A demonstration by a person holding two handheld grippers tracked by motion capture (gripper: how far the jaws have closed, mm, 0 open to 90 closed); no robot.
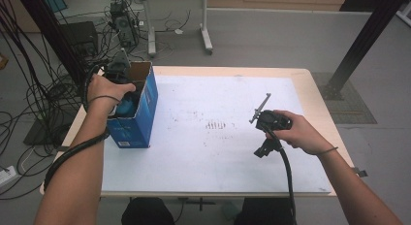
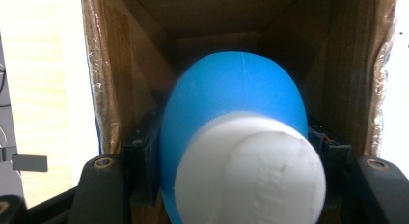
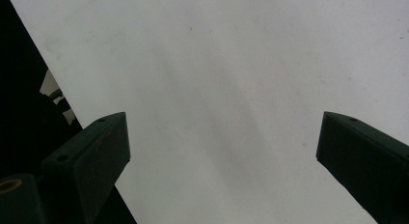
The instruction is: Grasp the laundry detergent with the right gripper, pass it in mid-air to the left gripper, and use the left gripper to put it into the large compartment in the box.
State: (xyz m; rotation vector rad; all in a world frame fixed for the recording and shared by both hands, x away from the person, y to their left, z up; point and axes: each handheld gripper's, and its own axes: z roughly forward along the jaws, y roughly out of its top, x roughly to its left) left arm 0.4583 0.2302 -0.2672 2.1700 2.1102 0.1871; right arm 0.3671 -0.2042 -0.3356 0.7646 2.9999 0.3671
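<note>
Left gripper (image 2: 236, 185) is clamped on a blue bottle with a white cap (image 2: 236, 137), holding it inside the open blue cardboard box (image 1: 140, 106) at the table's (image 1: 218, 157) left side. Placement looks nearly done; what's left is letting go and pulling out. Right gripper (image 3: 222, 151) hovers over bare tabletop, jaws spread wide, holding nothing.

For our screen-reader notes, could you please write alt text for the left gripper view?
A blue bottle with a white cap sits gripped between the left gripper's black fingers, pointing into an open cardboard box.
</note>
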